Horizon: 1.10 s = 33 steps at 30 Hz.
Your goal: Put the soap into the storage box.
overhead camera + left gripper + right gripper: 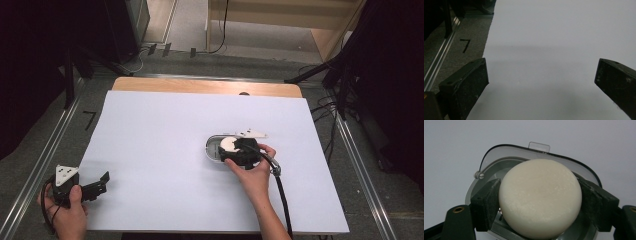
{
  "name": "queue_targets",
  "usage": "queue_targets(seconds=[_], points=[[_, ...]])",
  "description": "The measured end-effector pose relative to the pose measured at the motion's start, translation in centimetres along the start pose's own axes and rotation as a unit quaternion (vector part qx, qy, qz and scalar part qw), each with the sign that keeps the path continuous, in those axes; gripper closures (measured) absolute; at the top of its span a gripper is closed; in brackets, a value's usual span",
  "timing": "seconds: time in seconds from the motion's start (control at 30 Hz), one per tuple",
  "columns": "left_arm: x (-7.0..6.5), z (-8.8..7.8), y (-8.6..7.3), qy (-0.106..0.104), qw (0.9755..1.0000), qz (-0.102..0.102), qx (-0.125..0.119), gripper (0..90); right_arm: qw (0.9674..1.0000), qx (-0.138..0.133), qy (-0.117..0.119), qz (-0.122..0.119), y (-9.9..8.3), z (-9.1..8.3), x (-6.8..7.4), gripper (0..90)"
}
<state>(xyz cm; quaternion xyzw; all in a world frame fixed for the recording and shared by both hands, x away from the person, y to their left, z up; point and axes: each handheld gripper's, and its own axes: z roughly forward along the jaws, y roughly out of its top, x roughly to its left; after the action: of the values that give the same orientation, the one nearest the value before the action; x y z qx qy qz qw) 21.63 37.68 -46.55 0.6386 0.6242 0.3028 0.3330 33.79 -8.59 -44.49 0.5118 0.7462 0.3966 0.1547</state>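
A round cream-white soap bar [540, 198] is clamped between the two black jaws of my right gripper [540, 205], held just over an open clear plastic case [499, 162] with a small tab at its far rim. From above, the right gripper [235, 149] sits over that case [212, 148] right of the table's middle, with the soap [228, 144] showing pale. My left gripper [100, 184] rests at the near left corner with its jaws wide apart and nothing between them [541, 80].
A large white sheet [165, 150] covers the wooden table [200, 86]. Metal rails [45, 150] run along both sides over grey carpet. A black "7" mark [465, 45] is on the floor left of the sheet.
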Motion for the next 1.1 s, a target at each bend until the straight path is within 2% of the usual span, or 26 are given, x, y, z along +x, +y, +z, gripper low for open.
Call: queue_targets(seconds=[0.37,0.67,1.1], points=[[0.0,0.0,0.0,0.001,1.0,0.003,0.002,0.0,0.9995,-0.027,-0.002,0.013,0.5,-1.4,-0.8,24.2],[0.0,0.0,0.0,0.001,1.0,0.001,0.001,0.0,0.9983,-0.055,0.006,0.017,0.5,-3.0,-1.2,24.6],[0.0,0.0,0.0,0.002,1.0,0.002,0.001,0.0,0.9963,-0.075,-0.007,0.041,-1.0,-5.4,-4.7,24.5]])
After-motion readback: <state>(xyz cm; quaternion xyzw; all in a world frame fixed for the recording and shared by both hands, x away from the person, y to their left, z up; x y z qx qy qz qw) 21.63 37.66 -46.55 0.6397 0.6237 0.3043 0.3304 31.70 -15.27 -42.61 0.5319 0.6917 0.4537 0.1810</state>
